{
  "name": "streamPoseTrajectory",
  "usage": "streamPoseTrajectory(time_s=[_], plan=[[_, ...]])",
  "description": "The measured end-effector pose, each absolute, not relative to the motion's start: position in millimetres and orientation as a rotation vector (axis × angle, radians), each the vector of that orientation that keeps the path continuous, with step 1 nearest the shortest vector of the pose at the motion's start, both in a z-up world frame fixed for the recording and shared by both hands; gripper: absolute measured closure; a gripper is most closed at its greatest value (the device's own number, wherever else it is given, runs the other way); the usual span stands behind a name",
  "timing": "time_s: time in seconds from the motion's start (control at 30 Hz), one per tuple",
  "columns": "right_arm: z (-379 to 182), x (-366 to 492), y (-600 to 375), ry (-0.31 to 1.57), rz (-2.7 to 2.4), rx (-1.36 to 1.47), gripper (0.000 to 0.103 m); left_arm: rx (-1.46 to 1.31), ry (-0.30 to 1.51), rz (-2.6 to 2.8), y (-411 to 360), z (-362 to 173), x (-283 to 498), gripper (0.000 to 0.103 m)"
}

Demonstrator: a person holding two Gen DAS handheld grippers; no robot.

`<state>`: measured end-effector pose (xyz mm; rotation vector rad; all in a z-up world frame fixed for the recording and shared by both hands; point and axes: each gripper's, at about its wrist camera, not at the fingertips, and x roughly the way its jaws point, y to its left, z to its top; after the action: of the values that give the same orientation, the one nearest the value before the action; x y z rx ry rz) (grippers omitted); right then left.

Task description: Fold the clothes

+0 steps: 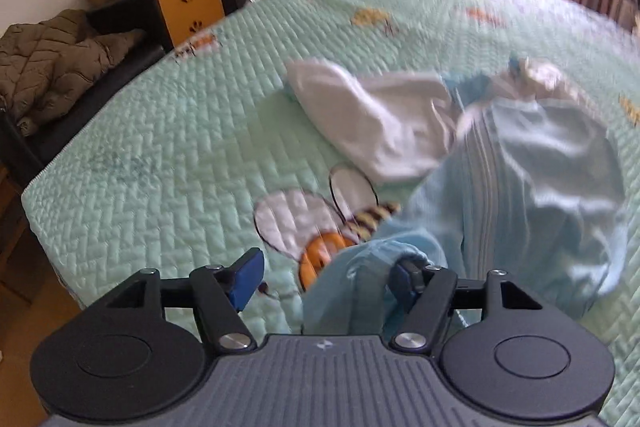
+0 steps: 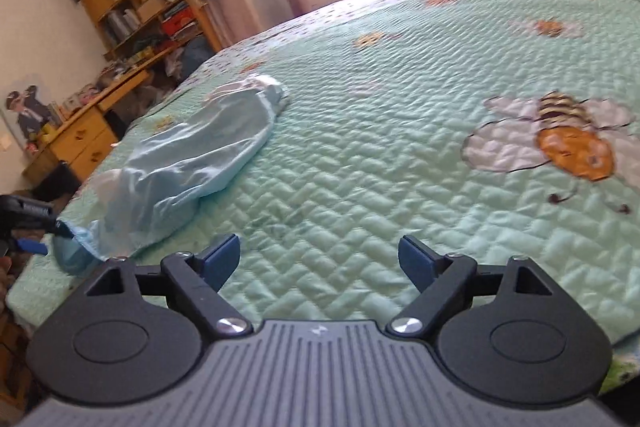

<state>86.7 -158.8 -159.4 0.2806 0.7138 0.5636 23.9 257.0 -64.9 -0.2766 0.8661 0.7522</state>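
The pale blue garment (image 1: 532, 163) lay crumpled on the green quilted bedspread (image 1: 160, 147), its white sleeve (image 1: 380, 123) stretched toward the bed's middle and one bee print (image 1: 320, 227) half covered by its near edge. A fold of that edge draped over the right-hand pad of my left gripper (image 1: 326, 281); my jaws stood apart, the other pad bare, pressing nothing. I tilted steeply down over the cloth. My right gripper (image 2: 320, 263) hung low above bare quilt, jaws spread wide and empty, the garment off to its left, near the bed's edge.
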Motion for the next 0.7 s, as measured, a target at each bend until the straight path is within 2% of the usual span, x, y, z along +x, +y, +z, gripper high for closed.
streamPoseTrajectory(time_s=[0.1, 0.2, 0.27, 0.3, 0.33, 0.4, 0.43, 0.47, 0.63, 0.7], plan=[[-161, 86, -151, 0.736, 0.586, 0.283, 0.016, -0.234, 0.817, 0.684, 242, -63, 26, 0.030], [-161, 85, -145, 0.745, 0.595, 0.278, 0.016, -0.137, 0.780, 0.583, 213, -61, 35, 0.019], [-159, 84, -144, 0.737, 0.602, 0.276, 0.016, -0.061, 0.794, 0.538, 195, -70, 48, 0.006], [-156, 82, -145, 0.726, 0.602, 0.273, 0.016, -0.022, 0.809, 0.521, 186, -77, 56, 0.006], [-154, 81, -146, 0.716, 0.602, 0.270, 0.016, 0.003, 0.834, 0.509, 179, -85, 64, 0.009], [-149, 78, -152, 0.695, 0.587, 0.269, 0.016, -0.002, 0.920, 0.507, 177, -109, 80, 0.043], [-147, 77, -156, 0.682, 0.575, 0.269, 0.016, -0.004, 0.963, 0.506, 177, -121, 88, 0.072], [-145, 78, -161, 0.670, 0.561, 0.268, 0.016, -0.001, 0.992, 0.506, 175, -129, 93, 0.075], [-145, 86, -180, 0.655, 0.478, 0.265, 0.016, 0.050, 1.004, 0.496, 162, -134, 87, 0.076], [-148, 93, -183, 0.668, 0.463, 0.275, 0.016, 0.024, 1.020, 0.492, 166, -132, 79, 0.083]])
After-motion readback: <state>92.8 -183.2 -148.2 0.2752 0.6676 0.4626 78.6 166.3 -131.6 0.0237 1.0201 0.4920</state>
